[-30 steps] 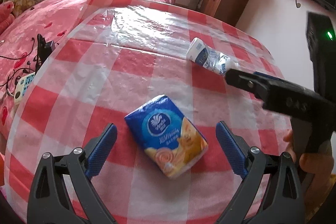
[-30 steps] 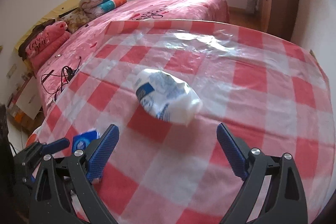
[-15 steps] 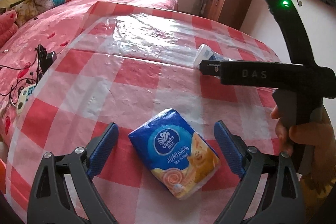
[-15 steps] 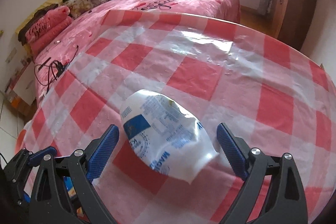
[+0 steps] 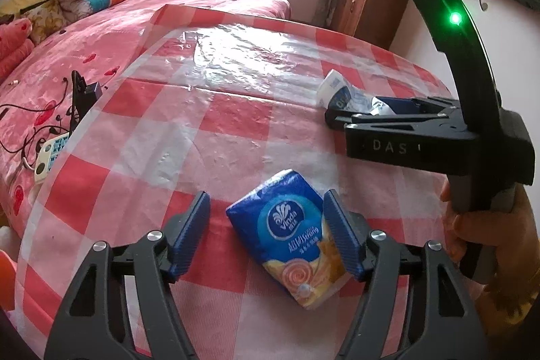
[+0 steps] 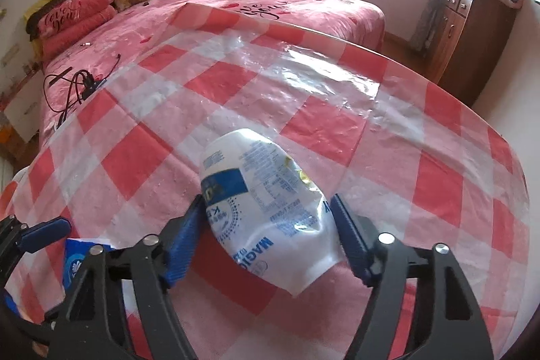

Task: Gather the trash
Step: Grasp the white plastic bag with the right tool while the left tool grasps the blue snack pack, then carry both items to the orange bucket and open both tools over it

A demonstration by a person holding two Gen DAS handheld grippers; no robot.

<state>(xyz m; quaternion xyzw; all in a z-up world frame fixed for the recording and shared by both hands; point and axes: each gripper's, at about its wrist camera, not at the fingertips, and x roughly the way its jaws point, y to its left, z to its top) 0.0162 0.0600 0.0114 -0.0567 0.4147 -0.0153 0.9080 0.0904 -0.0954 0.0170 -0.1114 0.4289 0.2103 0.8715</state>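
Hand-held gripper (image 5: 266, 233) astride tissue pack (image 5: 290, 235)

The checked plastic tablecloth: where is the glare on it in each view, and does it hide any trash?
Left wrist view: window glare whitens the far part of the red-and-white checked plastic tablecloth, beyond the blue tissue pack. Right wrist view: the same sheen lies behind the white crumpled plastic bag. Neither item is hidden.

A glossy, wrinkled clear plastic sheet (image 6: 303, 80) covers the checked table (image 6: 141, 157); the tissue pack (image 5: 290, 235) and white bag (image 6: 266, 208) are shiny plastic film.
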